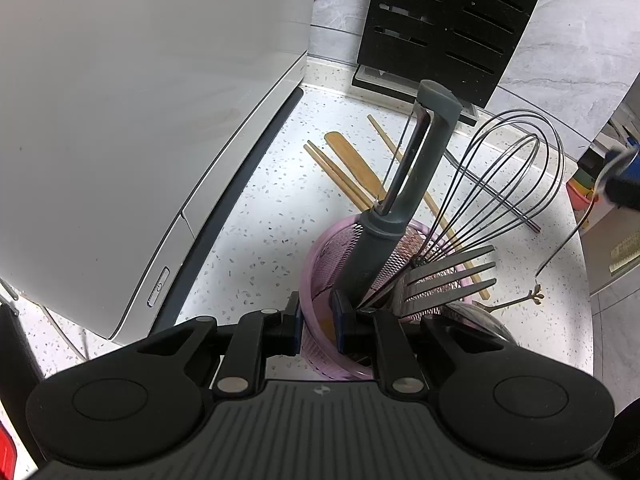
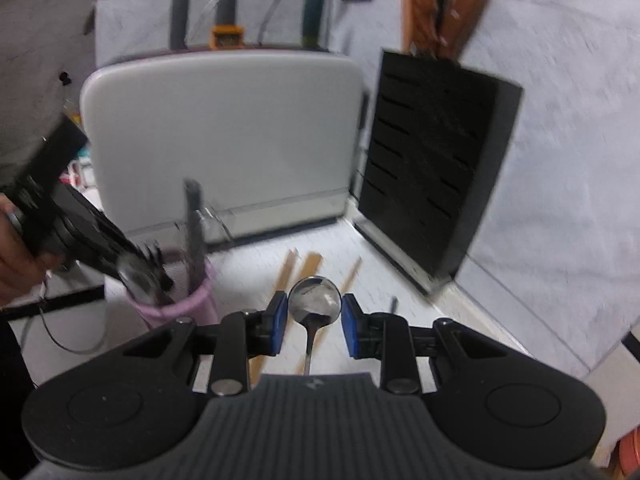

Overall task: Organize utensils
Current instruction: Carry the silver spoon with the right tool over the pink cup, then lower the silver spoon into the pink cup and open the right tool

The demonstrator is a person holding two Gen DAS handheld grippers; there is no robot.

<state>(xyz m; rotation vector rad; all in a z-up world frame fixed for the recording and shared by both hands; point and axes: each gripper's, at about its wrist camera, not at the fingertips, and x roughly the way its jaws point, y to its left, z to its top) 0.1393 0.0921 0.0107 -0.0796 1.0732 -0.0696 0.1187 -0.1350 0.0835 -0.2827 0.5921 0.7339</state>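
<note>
The left gripper (image 1: 318, 326) is seen nearest in the left wrist view, its blue pads clamped on the near rim of a pink mesh utensil holder (image 1: 324, 264), one pad outside the wall and one inside. In the holder a grey peeler (image 1: 404, 188) is stood upright, and beside it a wire whisk (image 1: 504, 184) and a slotted metal turner (image 1: 448, 280) are leaned toward the right. The holder is set on a speckled white countertop (image 1: 256, 216). Behind it, several wooden chopsticks and a flat wooden spatula (image 1: 352, 168) are left lying on the counter. A large white appliance (image 1: 132, 120) is placed on the left and a black slotted knife block (image 1: 448, 20) at the back.

In the right wrist view, which is blurred, a metal spoon (image 2: 315, 304) is seen between the blue pads of the right gripper (image 2: 315, 322), bowl forward and handle running back under the tool. A gap is visible on each side of the bowl; whether the handle is pinched further back cannot be told. The spoon is held above the counter, to the right of the pink holder (image 2: 188, 300), where the other tool and a hand (image 2: 16, 264) are seen.
</note>
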